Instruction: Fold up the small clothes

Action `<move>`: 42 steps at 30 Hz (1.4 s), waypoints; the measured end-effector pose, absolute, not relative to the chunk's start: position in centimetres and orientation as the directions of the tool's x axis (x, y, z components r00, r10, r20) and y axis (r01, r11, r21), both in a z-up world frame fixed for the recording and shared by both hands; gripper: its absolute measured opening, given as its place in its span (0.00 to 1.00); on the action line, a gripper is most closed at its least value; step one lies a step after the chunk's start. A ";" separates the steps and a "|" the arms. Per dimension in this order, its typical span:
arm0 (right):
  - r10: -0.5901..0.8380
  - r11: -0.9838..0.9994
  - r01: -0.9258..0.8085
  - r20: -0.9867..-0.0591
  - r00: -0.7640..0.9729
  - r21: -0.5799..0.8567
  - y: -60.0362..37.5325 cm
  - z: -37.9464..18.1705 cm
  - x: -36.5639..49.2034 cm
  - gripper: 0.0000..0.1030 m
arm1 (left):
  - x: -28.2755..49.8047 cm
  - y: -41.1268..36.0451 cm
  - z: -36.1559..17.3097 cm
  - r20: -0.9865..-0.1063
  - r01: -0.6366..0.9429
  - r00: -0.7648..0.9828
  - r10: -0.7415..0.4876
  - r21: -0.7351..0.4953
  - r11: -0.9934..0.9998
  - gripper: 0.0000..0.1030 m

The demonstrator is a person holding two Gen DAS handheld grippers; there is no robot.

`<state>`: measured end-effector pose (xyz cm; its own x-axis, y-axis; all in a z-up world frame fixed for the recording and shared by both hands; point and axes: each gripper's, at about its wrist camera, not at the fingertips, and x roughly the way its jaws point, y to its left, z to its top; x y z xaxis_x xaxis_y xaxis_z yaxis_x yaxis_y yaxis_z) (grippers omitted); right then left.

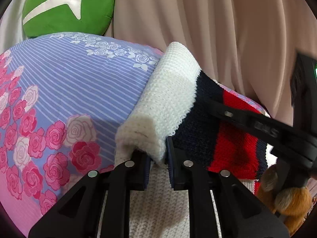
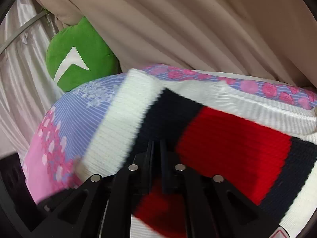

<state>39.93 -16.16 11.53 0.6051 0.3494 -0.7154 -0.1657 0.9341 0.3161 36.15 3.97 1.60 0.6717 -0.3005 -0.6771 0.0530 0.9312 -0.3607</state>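
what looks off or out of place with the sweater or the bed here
Nothing is damaged or spilled. The only oddity is a brown plush toy sitting right beside the striped sweater on the floral bedsheet. Both grippers hold sweater folds normally.

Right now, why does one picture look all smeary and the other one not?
Right wrist view: the striped sweater and rose sheet are streaked with motion blur. Left wrist view: the sweater's white cuff shows crisp knit. Both views bulge at the edges from the fisheye lens.

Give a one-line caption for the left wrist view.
Left gripper pinches the white cuff of a striped knit sweater over a rose-print bedsheet.
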 end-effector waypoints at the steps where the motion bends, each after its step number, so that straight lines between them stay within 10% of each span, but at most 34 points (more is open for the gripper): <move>1: 0.346 0.933 -0.143 -0.707 0.616 0.331 -18.0 11.5 39.4 0.00 | 36.3 4.0 1.6 -0.677 0.053 0.672 -0.301 -0.361 0.931 0.15; 11: 0.023 0.885 0.308 -0.693 0.720 0.350 -39.4 10.9 28.4 0.03 | 36.2 3.4 1.6 -0.683 0.053 0.676 -0.276 -0.328 0.943 0.17; 18: 0.118 0.941 0.137 -0.682 0.721 0.308 -35.2 11.9 25.9 0.12 | 36.2 3.3 1.7 -0.683 0.053 0.678 -0.272 -0.323 0.945 0.17; 20: 0.021 0.968 0.174 -0.750 0.661 0.181 -34.5 9.9 27.1 0.00 | 36.1 3.4 1.8 -0.681 0.051 0.680 -0.273 -0.328 0.943 0.17; 26: -0.168 0.877 0.437 -0.725 0.668 0.199 -38.5 11.7 25.6 0.09 | 35.9 4.0 1.7 -0.675 0.030 0.687 -0.270 -0.344 0.938 0.17; 34: 0.282 0.946 -0.083 -0.667 0.690 0.314 -21.0 16.3 33.8 0.10 | 35.7 3.5 1.8 -0.677 0.027 0.690 -0.256 -0.329 0.944 0.17; 42: 0.234 0.972 -0.131 -0.782 0.578 0.194 -9.7 11.2 45.3 0.00 | 35.7 3.5 1.9 -0.678 0.032 0.690 -0.253 -0.321 0.947 0.17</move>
<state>45.31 -9.67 11.22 0.5777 0.2342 -0.7819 -0.1311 0.9721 0.1943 35.69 3.47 1.85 0.6898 -0.2533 -0.6783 0.0319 0.9465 -0.3211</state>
